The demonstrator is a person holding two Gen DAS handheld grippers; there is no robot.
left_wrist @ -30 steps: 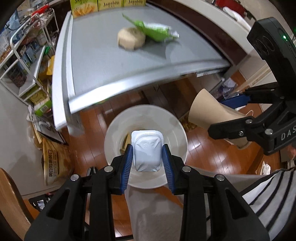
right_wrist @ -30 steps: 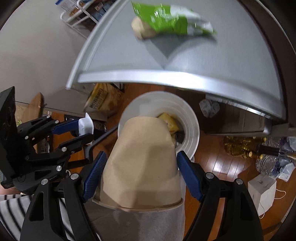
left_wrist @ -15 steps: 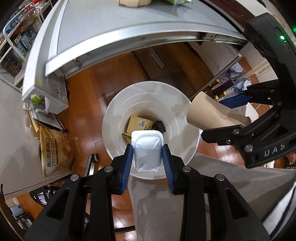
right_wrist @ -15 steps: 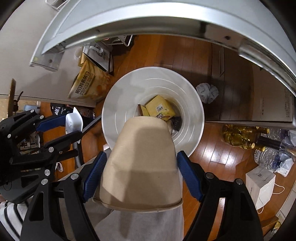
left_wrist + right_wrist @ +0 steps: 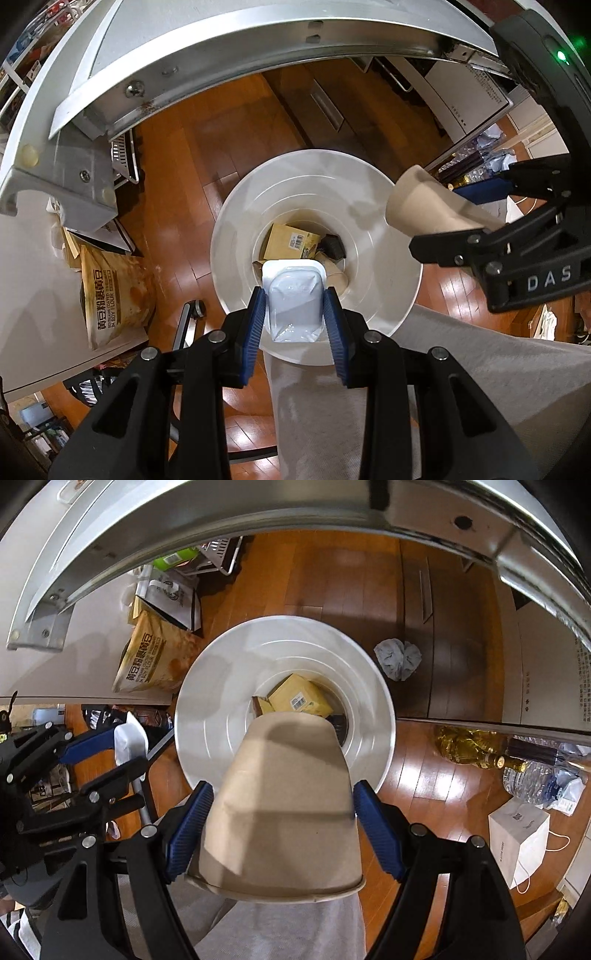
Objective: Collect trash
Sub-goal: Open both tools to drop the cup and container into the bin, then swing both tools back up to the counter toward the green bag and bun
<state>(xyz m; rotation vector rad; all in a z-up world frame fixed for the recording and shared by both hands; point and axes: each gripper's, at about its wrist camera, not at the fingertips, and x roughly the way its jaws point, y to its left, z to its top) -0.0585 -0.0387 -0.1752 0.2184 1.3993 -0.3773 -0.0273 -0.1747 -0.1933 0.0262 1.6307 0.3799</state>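
My left gripper (image 5: 294, 308) is shut on a small white plastic tub (image 5: 293, 301), held bottom-up over the near rim of a white round bin (image 5: 236, 236). My right gripper (image 5: 282, 819) is shut on a brown paper cup (image 5: 284, 805), upside down, above the same bin (image 5: 207, 716). A yellow carton (image 5: 291, 240) and other scraps lie at the bottom of the bin. In the left wrist view the cup (image 5: 424, 214) and right gripper (image 5: 454, 229) show at the right, over the bin's far-right rim. The tub (image 5: 129, 738) and left gripper (image 5: 122, 749) appear left of the bin in the right wrist view.
A grey table's edge (image 5: 221, 48) arches overhead. A yellow flour bag (image 5: 110, 295) leans left of the bin. A crumpled grey wad (image 5: 397, 659), bottles (image 5: 476, 749) and a white paper bag (image 5: 517, 834) lie on the wooden floor to the right. A person's grey trouser leg (image 5: 443, 406) is below.
Both grippers have sunk below the table edge toward the bin, each keeping its hold. The tabletop with the green wrapper has gone out of view and the bin has grown larger.
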